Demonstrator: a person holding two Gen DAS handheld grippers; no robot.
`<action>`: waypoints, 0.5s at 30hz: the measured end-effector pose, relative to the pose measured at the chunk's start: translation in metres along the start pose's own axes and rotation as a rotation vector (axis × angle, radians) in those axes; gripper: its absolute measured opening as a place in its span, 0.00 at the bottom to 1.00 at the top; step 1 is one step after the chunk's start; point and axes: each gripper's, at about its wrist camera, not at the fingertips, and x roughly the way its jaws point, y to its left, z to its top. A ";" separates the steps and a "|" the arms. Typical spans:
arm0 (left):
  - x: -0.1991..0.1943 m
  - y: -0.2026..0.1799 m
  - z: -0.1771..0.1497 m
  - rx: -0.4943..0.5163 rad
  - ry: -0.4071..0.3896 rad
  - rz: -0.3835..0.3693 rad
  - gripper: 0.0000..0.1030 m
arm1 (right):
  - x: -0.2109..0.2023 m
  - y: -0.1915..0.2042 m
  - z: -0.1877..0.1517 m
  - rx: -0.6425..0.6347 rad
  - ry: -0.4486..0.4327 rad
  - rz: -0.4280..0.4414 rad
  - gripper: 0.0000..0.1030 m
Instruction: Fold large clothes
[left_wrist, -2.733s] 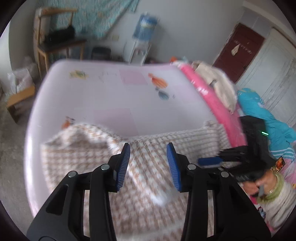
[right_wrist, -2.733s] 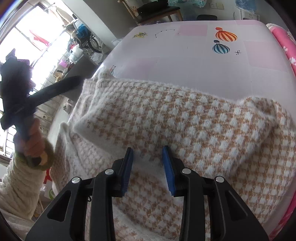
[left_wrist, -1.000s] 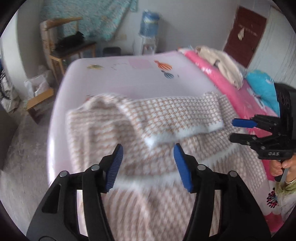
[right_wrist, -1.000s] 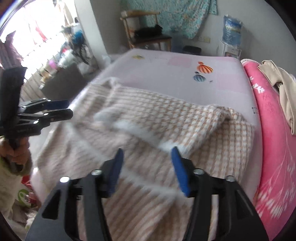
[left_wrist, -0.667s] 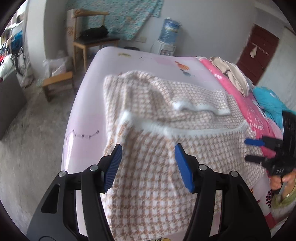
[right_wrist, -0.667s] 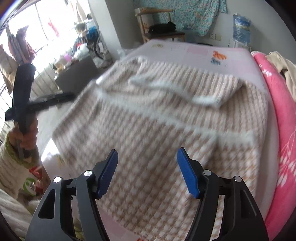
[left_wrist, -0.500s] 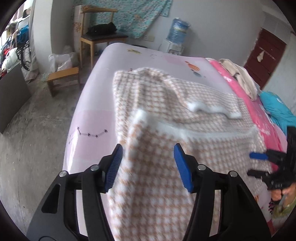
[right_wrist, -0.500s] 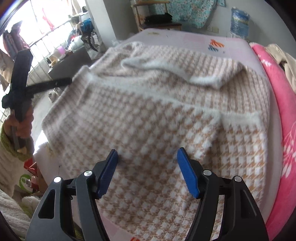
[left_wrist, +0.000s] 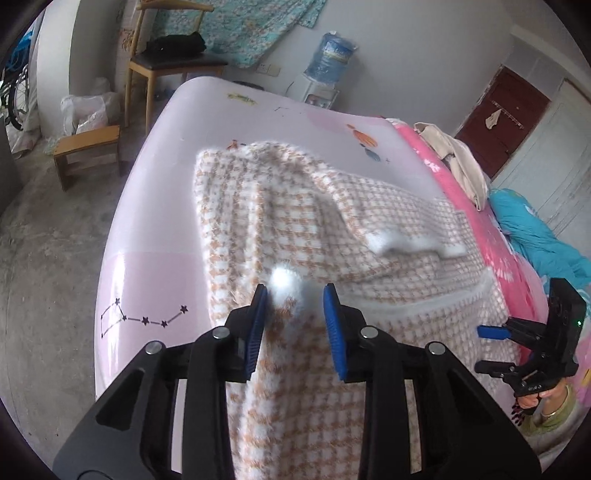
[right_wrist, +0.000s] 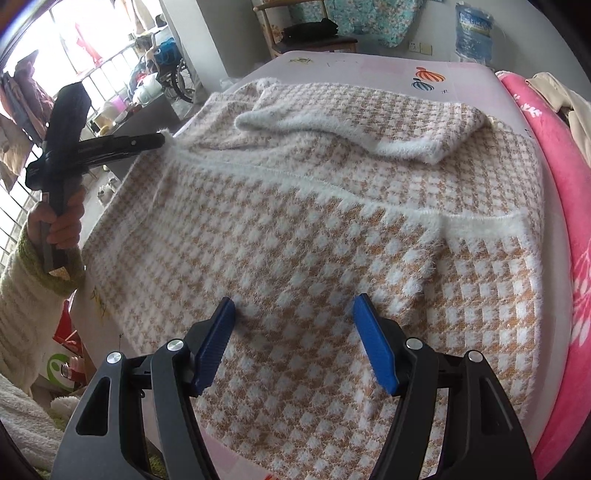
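the left gripper (left_wrist: 293, 306) jaws are closing on the sweater (right_wrist: 314, 221) hem corner; right gripper (right_wrist: 295, 332) jaws are hovering apart, so the fluffy corner may be slipping out.

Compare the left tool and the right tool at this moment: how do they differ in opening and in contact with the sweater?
The left tool is narrowed around a white fuzzy corner of the sweater; the right tool is spread wide with nothing between its fingers. The left lifts fabric; the right hovers over flat knit. Both have blue pads on black frames.
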 end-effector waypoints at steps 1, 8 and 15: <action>0.003 0.004 0.003 -0.011 0.006 -0.015 0.30 | 0.001 0.000 0.000 0.002 0.001 0.000 0.64; 0.009 0.015 0.014 -0.050 0.038 -0.205 0.39 | 0.001 -0.001 0.001 0.002 0.002 -0.001 0.64; 0.009 0.011 0.001 0.007 0.082 -0.193 0.41 | 0.002 -0.002 0.001 0.006 0.002 0.002 0.64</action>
